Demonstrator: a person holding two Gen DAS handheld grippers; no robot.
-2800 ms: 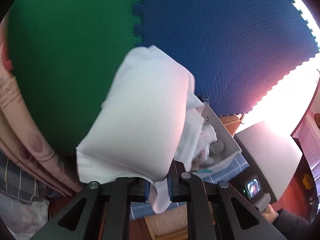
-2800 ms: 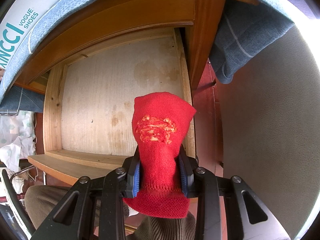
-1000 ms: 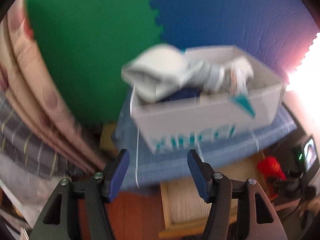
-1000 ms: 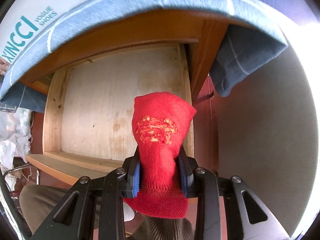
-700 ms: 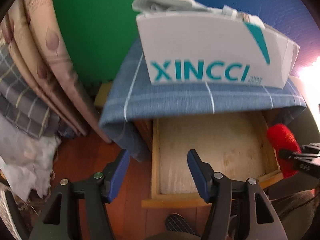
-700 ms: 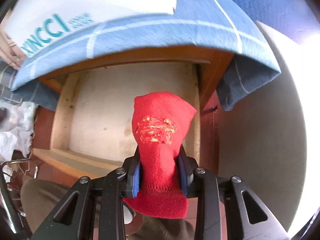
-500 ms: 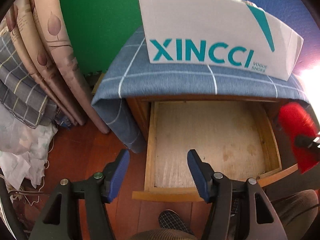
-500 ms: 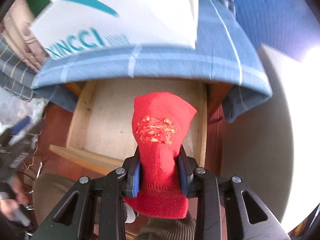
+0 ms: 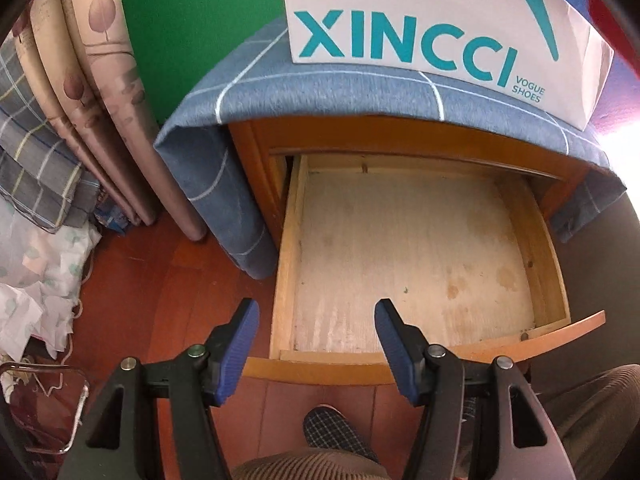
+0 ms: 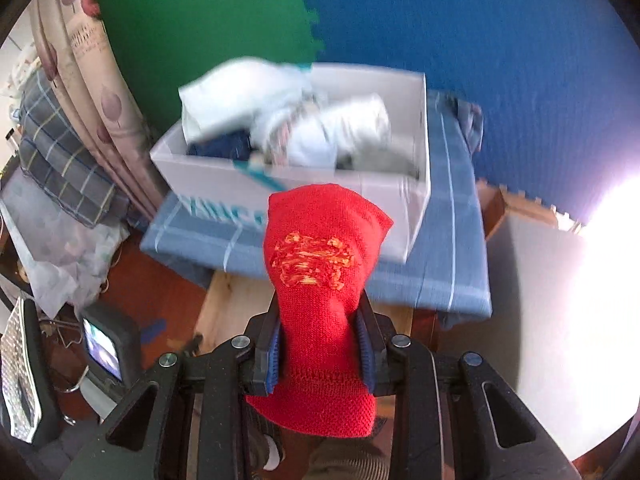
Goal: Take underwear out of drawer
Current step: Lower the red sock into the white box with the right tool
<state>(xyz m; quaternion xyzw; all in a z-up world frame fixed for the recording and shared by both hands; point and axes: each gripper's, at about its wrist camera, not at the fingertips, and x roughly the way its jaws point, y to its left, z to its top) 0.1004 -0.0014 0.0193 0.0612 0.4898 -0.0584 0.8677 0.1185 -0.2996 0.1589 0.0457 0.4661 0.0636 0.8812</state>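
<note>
The wooden drawer [image 9: 416, 344] is pulled open and its stained plywood bottom is bare. My left gripper [image 9: 316, 340] is open and empty, above the drawer's front left corner. My right gripper [image 10: 320, 344] is shut on a red knitted garment [image 10: 320, 264] with an orange-yellow patch, held up in front of the white XINCCI shoe box [image 10: 224, 184]. The box holds white, grey and dark blue clothes [image 10: 288, 120]. The box's printed side fills the top of the left wrist view [image 9: 420, 20].
The box stands on a cabinet covered by a blue checked cloth [image 9: 256, 100]. Folded curtains and bedding [image 9: 80, 92] stand to the left on the red-brown floor [image 9: 168, 280]. Green and blue foam mats [image 10: 440, 32] form the wall. My knee and slipper [image 9: 332, 428] are below the drawer.
The left gripper dropped the white garment into the box and came down over the open drawer. The right gripper has lifted the red garment from the drawer to box height.
</note>
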